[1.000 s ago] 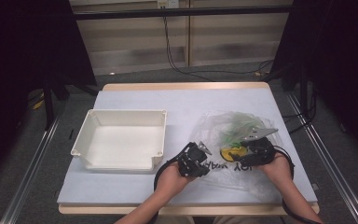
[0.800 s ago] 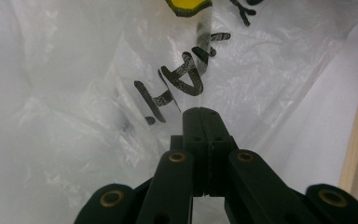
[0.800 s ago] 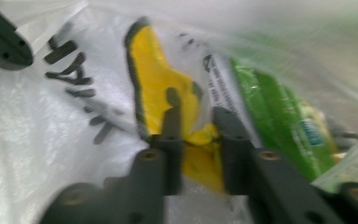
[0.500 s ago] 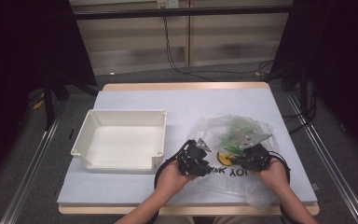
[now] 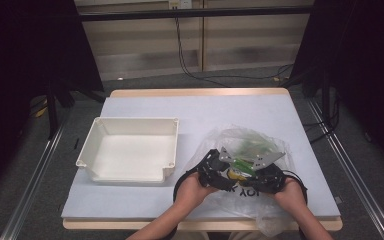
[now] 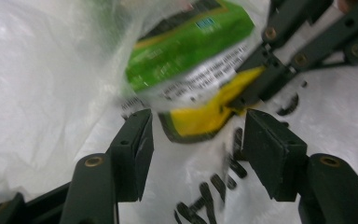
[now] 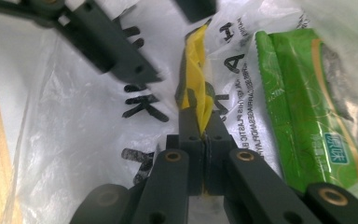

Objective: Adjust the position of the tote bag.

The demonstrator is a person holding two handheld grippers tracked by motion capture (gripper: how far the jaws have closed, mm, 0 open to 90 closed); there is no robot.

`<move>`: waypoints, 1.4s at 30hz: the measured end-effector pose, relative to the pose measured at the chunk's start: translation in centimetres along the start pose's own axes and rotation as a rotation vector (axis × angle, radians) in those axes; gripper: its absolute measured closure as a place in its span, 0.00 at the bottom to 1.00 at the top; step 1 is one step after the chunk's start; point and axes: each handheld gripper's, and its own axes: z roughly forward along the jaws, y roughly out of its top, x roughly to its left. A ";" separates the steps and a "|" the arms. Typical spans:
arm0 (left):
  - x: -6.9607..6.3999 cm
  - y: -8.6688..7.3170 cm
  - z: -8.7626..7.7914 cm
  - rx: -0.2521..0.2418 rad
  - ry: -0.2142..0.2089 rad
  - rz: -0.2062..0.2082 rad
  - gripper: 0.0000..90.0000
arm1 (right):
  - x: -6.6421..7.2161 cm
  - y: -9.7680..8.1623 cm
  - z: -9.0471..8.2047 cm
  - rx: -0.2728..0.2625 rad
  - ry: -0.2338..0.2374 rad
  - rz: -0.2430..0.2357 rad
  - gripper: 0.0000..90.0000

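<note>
Pinching the yellow packet (image 7: pixel 196 88) edge through the bag (image 5: pixel 272 150) with the right gripper (image 7: pixel 200 123), near the table's front edge; left gripper (image 6: pixel 196 140) hanging spread beside. Likely handling light, soft, slippery; gripping a seam looking safest.

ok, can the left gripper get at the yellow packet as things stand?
Probably yes. The left gripper is open with the yellow packet just ahead; the right gripper already pinches it, and plastic bag film may lie between.

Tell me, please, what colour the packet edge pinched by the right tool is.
Yellow; the packet edge in the right tool shows best in the right gripper view.
</note>
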 end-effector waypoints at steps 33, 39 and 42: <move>-0.2 -1.2 0.7 0.138 -0.150 -0.061 1.00 | -5.6 -2.9 -5.8 -0.077 -0.378 0.175 0.81; -0.7 -1.3 0.6 0.152 -0.183 -0.053 1.00 | -6.8 -2.8 -6.1 -0.092 -0.406 0.192 1.00; -1.1 -1.2 0.7 0.156 -0.205 -0.050 1.00 | -7.4 -2.5 -6.1 -0.094 -0.413 0.197 1.00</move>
